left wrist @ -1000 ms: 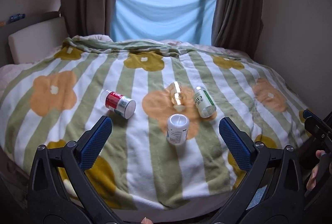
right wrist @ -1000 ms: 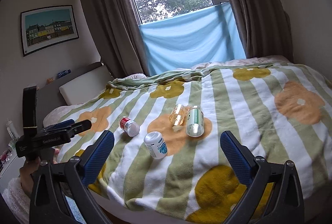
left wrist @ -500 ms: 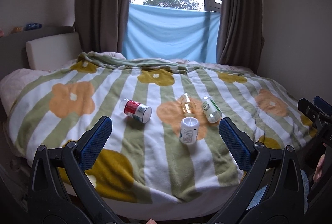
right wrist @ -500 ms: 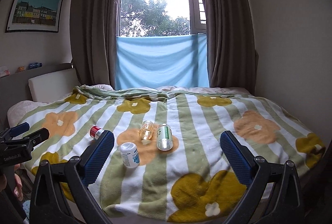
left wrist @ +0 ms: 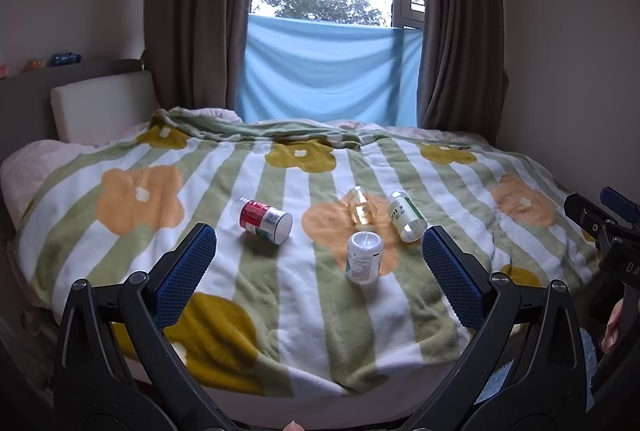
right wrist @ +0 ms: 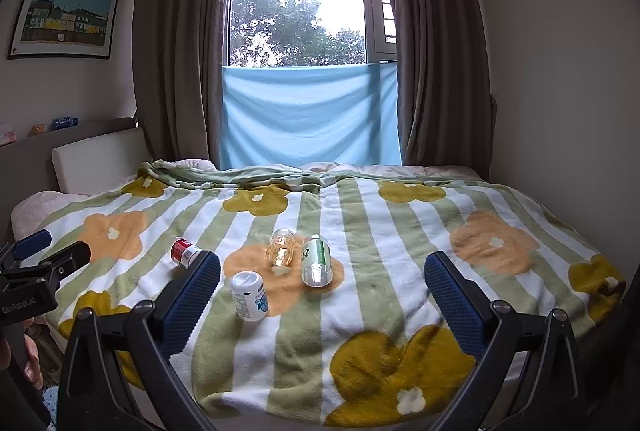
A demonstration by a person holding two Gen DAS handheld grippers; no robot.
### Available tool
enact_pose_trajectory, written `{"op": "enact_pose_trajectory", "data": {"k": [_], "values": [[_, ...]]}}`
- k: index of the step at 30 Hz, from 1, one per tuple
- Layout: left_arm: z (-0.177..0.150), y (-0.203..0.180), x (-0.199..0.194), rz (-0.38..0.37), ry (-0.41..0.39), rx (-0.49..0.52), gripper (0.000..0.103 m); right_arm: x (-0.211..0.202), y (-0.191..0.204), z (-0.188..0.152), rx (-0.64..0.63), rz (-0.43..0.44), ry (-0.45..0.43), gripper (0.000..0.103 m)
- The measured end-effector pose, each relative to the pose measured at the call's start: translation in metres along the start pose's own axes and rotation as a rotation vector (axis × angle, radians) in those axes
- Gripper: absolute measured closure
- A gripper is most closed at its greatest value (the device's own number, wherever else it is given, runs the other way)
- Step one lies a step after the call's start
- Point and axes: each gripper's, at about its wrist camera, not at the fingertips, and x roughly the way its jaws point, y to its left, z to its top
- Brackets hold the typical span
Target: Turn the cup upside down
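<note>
Bed with four containers lying on a striped flower blanket; both grippers held back at the near edge.

Left gripper: jaws wide apart, empty. Right gripper: the same. From left: a red-labelled can on its side, well apart from the rest; a white bottle nearest the grippers; the clear cup lying on its side on an orange flower, just beside a green-labelled bottle. Blue cloth hangs across the window behind.
</note>
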Motion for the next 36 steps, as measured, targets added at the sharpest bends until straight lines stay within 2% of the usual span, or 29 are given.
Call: {"op": "enact_pose_trajectory", "data": {"k": [22, 36], "values": [[0.010, -0.006, -0.004, 0.006, -0.036, 0.040, 0.000, 0.002, -0.003, 0.002, 0.004, -0.002, -0.006, 0.001], [0.011, -0.020, -0.023, 0.050, -0.135, 0.100, 0.000, 0.003, -0.002, 0.008, -0.011, -0.001, -0.004, 0.001]]}}
